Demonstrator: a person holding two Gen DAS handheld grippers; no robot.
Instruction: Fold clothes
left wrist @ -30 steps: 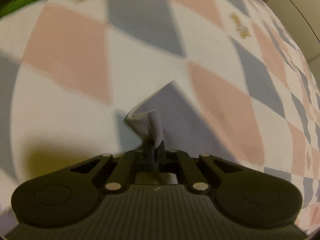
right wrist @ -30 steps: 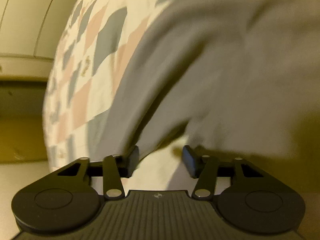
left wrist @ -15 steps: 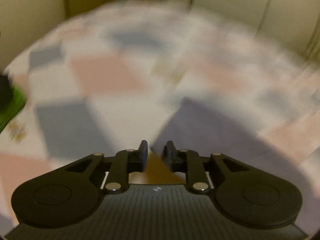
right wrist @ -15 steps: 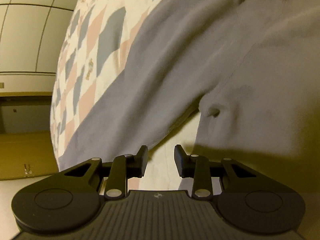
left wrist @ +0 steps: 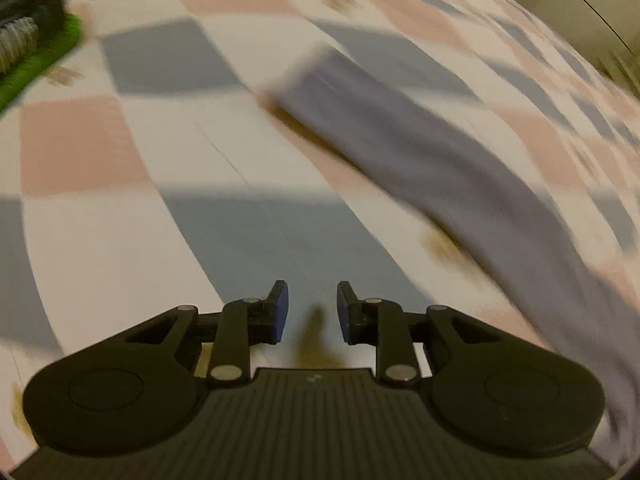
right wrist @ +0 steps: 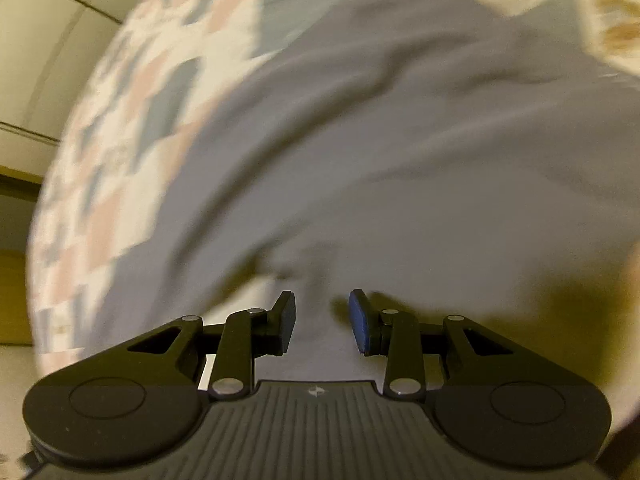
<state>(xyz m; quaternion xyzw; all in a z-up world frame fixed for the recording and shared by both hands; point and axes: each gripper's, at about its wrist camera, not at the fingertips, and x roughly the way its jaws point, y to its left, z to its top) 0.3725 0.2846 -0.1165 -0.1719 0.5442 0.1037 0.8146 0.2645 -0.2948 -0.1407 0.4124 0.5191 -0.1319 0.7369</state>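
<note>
A grey garment lies on a bed with a checked cover. In the left wrist view one long grey sleeve (left wrist: 432, 148) stretches from the upper middle down to the right edge. My left gripper (left wrist: 312, 312) is open and empty above the bare cover, left of the sleeve. In the right wrist view the garment's grey body (right wrist: 400, 152) fills most of the frame. My right gripper (right wrist: 322, 322) is open and empty, low over the garment's near edge. Both views are blurred by motion.
The checked bed cover (left wrist: 160, 152) has pink, grey and white diamonds. A green and dark object (left wrist: 36, 52) sits at the far left edge of the bed. Pale panelled wall (right wrist: 48, 60) stands beyond the bed on the left of the right wrist view.
My left gripper has let go of the grey cloth it pinched, opened, and pulled back left of the sleeve. My right gripper stays open and has shifted over the garment.
</note>
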